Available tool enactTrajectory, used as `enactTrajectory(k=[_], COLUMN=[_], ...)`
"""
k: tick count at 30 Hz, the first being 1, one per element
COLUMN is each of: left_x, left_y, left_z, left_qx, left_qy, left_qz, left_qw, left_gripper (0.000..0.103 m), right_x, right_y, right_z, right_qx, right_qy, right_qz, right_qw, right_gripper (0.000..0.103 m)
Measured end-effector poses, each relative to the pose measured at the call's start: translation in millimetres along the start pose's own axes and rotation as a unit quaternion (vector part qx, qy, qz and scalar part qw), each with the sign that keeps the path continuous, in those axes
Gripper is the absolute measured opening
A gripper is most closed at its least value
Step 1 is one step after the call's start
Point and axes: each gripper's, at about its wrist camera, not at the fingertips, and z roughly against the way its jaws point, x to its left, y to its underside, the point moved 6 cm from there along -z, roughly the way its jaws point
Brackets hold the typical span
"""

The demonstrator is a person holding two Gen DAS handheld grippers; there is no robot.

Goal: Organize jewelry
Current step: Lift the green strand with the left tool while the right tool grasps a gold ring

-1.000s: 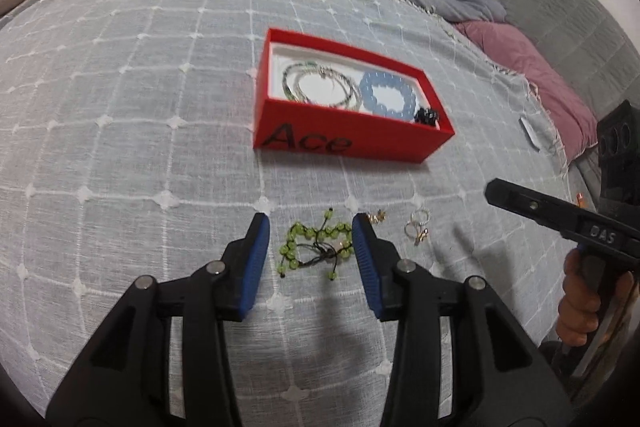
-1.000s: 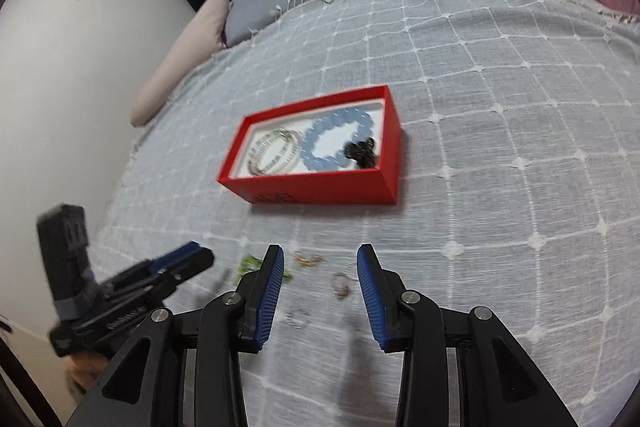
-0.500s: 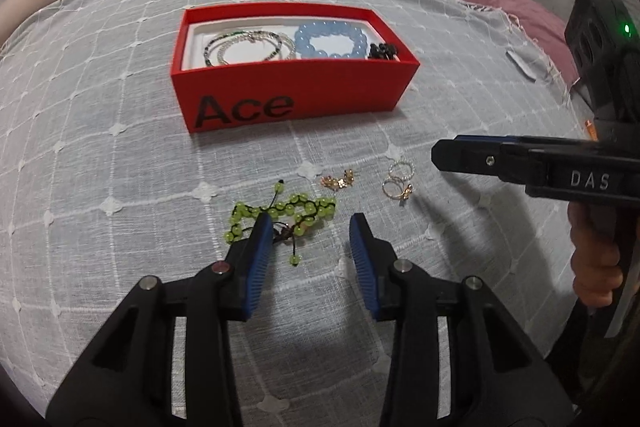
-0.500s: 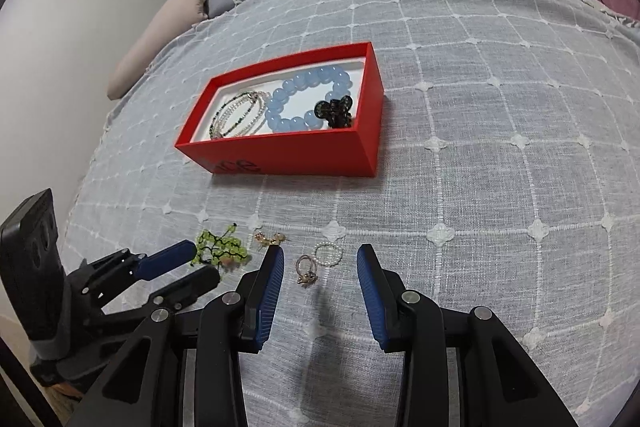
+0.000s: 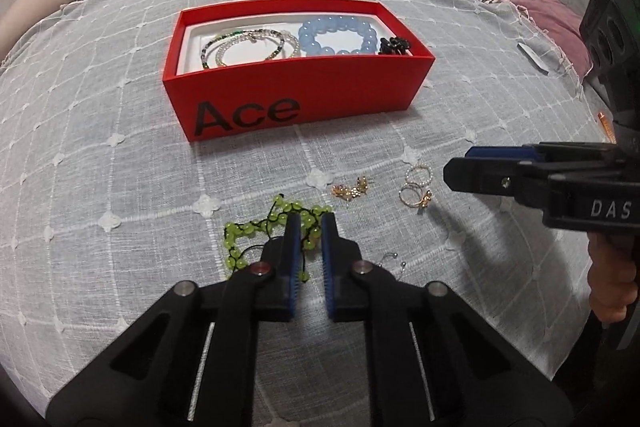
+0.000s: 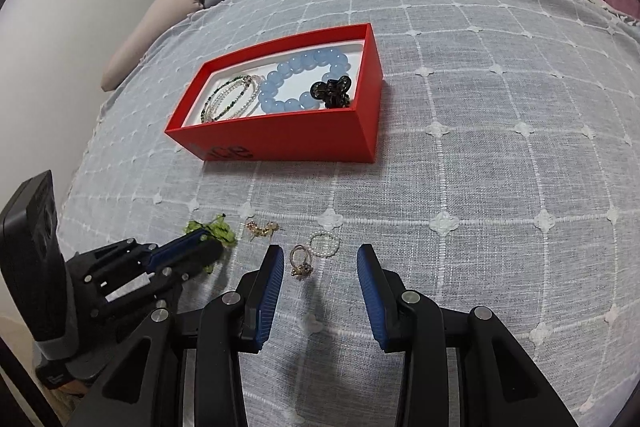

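The left tool (image 5: 307, 227) is pinching the green bracelet (image 5: 256, 231), its two pads nearly together on the beads, low on the bed cover (image 5: 100, 147). The right tool (image 6: 320, 267) is hovering with its two pads spread wide, gripping nothing, above two rings (image 6: 316, 251). One pair of gold earrings (image 5: 352, 190) is lying between bracelet and rings. The one red box (image 5: 296, 95) is sitting farther back, holding one blue bracelet (image 5: 340, 35), two thin beaded strands (image 5: 248, 45) and one black clip (image 6: 332, 91).
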Motion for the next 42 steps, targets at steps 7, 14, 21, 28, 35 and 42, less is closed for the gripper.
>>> enactTrajectory(k=[7,14,21,28,35,42], left_x=[24.9,37.7,39.4,51.4,54.2,52.8], left_y=[-14.0,-17.8,-21.3,-20.4,-23.3,-22.0], left_z=[28.0,39.0,53.2,49.3,53.5,52.9], left_qx=[-0.032,-0.040,-0.057,-0.050,-0.056,-0.057], left_qy=[0.044,0.073,0.101,0.089,0.089,0.083], left_qz=[0.059,0.095,0.101,0.119,0.127,0.121], left_qw=[0.9968,0.9920,0.9881,0.9877,0.9862,0.9875], left_gripper=[0.011,0.011,0.011,0.011,0.011,0.011], right_x=[-4.0,-1.7,1.8,1.0,6.3,14.2], right_y=[-0.8,0.5,1.0,1.8,5.2,9.0], right_z=[-0.7,-5.3,-5.9,-8.1,-13.9,-23.3], right_qx=[-0.002,0.002,0.002,0.006,0.013,0.016], right_qy=[-0.002,-0.013,-0.032,-0.035,-0.037,-0.028], right_qz=[-0.009,-0.011,-0.013,-0.017,-0.006,0.009], right_qw=[1.000,1.000,0.999,0.999,0.999,0.999], right_gripper=[0.039,0.039,0.036,0.036,0.036,0.032])
